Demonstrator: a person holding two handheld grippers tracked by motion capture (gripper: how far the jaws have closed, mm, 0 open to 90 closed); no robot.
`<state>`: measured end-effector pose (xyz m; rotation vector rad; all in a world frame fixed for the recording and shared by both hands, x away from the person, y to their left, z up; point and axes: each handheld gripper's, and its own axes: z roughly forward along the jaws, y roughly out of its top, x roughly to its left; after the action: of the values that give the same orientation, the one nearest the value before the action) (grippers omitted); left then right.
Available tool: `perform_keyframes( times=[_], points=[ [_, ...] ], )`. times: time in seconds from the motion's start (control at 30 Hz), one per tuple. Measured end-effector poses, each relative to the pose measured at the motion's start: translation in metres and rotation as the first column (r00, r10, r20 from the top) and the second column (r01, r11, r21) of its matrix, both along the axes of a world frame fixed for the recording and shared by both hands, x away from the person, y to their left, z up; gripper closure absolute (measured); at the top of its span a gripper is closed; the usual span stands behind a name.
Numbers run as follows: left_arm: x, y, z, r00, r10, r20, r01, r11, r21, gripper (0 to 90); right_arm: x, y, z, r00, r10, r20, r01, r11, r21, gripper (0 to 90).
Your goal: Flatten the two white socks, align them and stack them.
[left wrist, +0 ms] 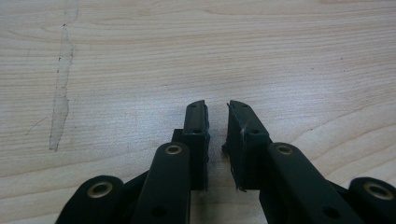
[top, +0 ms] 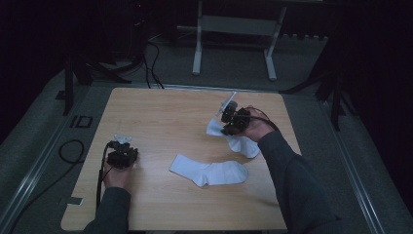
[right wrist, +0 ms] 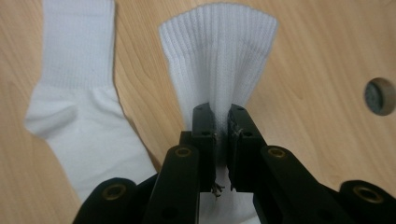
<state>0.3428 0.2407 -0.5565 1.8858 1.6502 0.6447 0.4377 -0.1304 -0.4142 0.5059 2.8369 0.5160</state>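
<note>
R gripper [right wrist: 220,122] clamped on sock [right wrist: 219,60], cuff pointing away from jaws, long axis in line w/ them. 2nd sock [top: 210,172] flat mid-table, nearer R hand. L gripper [left wrist: 218,119] idle on table [left wrist: 289,56], jaws slightly apart, nothing between.

The desk [top: 160,112] carries two white socks, one flat sock [top: 209,172] and one gripped sock [top: 239,143], with two tongs present, left tongs [top: 122,146] and right tongs [top: 228,119].
</note>
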Motion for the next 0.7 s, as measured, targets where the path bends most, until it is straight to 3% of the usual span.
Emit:
perform_keyframes(
  times=[0.23, 0.5, 0.7],
  points=[
    [0.0, 0.0, 0.0, 1.0, -0.001, -0.001, 0.001, 1.0, -0.002, 77.9, -0.01, -0.004, 0.026, 0.9994, 0.009, 0.034, -0.01, 0.999, 0.036, 82.7],
    [0.0, 0.0, 0.0, 1.0, 0.0, -0.001, 0.0, 1.0, -0.001, 77.9, -0.024, -0.003, 0.049, 0.998, 0.049, 0.038, -0.053, 0.995, 0.085, 82.6],
    [0.0, 0.0, 0.0, 1.0, -0.001, -0.001, 0.001, 1.0, -0.003, 77.9, -0.043, -0.001, 0.064, 0.9949, 0.082, 0.057, -0.089, 0.989, 0.122, 82.6]
  ],
)
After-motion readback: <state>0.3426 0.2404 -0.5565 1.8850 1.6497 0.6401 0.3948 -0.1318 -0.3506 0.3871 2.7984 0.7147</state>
